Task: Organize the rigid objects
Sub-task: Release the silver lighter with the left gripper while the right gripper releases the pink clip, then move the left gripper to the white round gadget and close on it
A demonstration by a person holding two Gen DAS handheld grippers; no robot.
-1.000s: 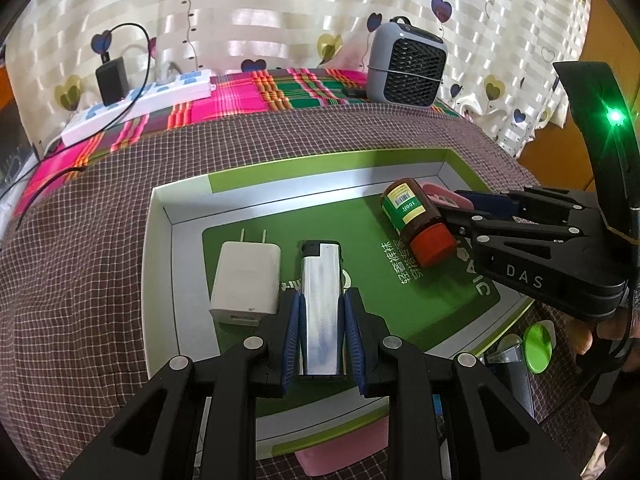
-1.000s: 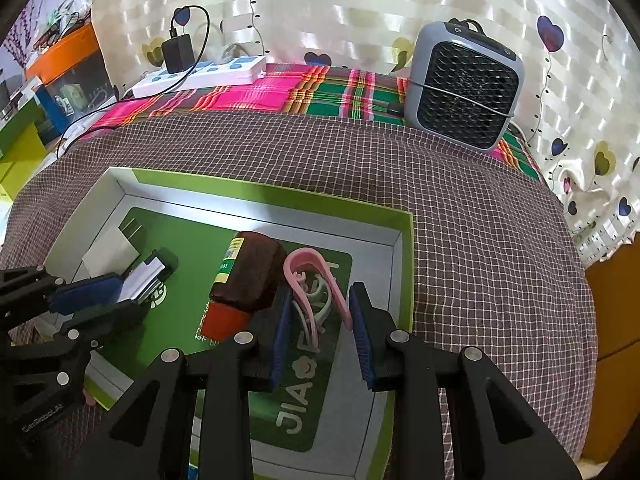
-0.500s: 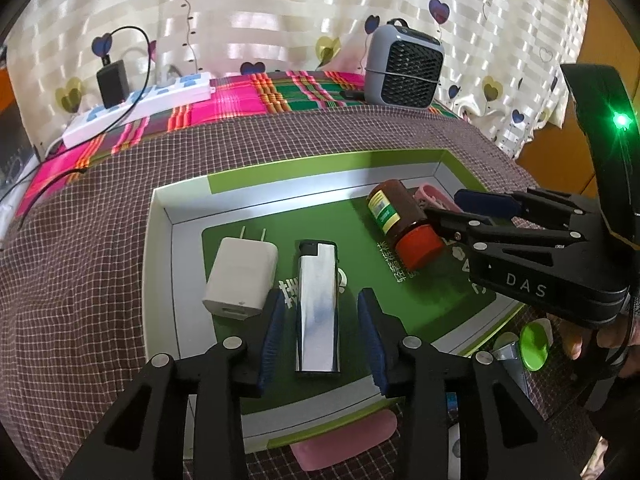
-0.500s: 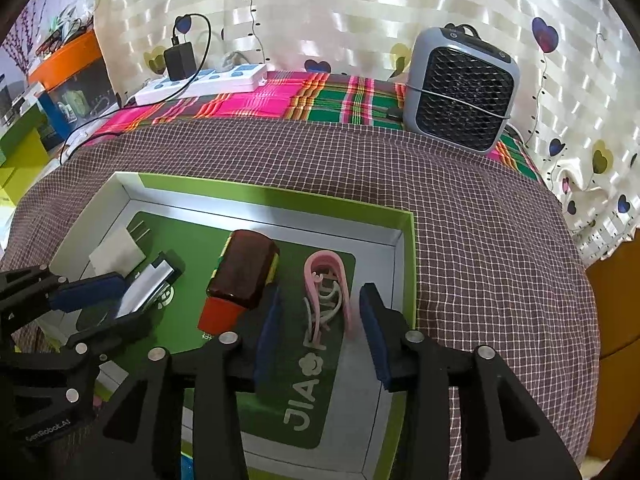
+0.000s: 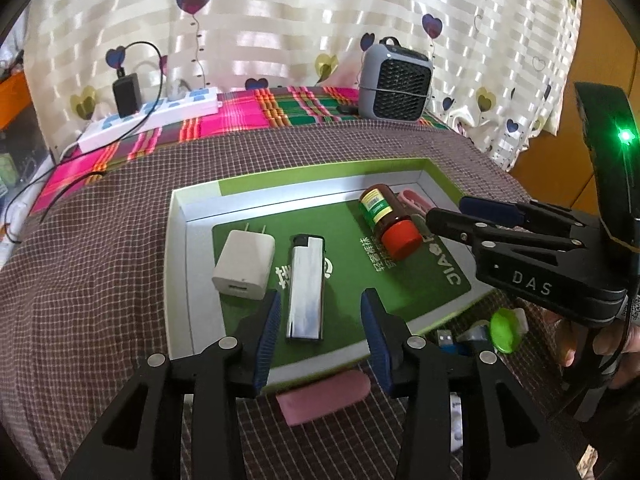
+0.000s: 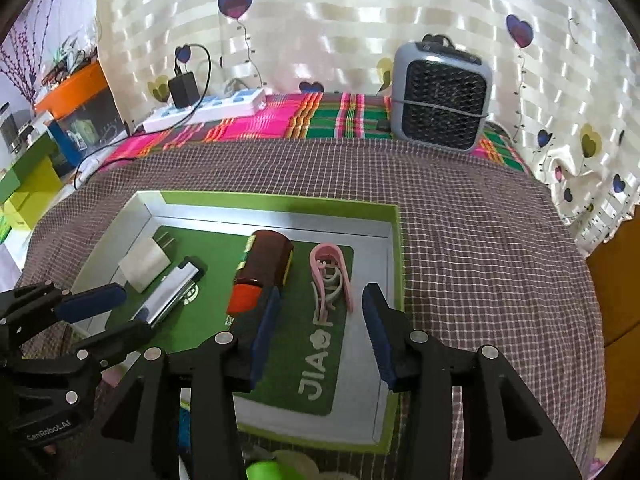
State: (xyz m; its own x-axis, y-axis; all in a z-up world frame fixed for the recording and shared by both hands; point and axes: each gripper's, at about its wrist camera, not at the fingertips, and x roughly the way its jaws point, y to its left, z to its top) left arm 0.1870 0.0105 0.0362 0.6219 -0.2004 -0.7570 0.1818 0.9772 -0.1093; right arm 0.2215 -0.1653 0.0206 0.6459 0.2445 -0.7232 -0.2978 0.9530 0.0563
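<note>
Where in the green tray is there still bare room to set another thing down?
In the tray, the green strip between the lighter and the bottle is free, as is the near right corner by the lettering. The left side is crowded by the charger, and the far right by the pink clip.

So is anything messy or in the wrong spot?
A few things still lie outside the green tray on the cloth: a pink piece at its near edge, plus a green-capped item and a blue USB plug by its near corner. Nothing looks spilled or broken.
</note>
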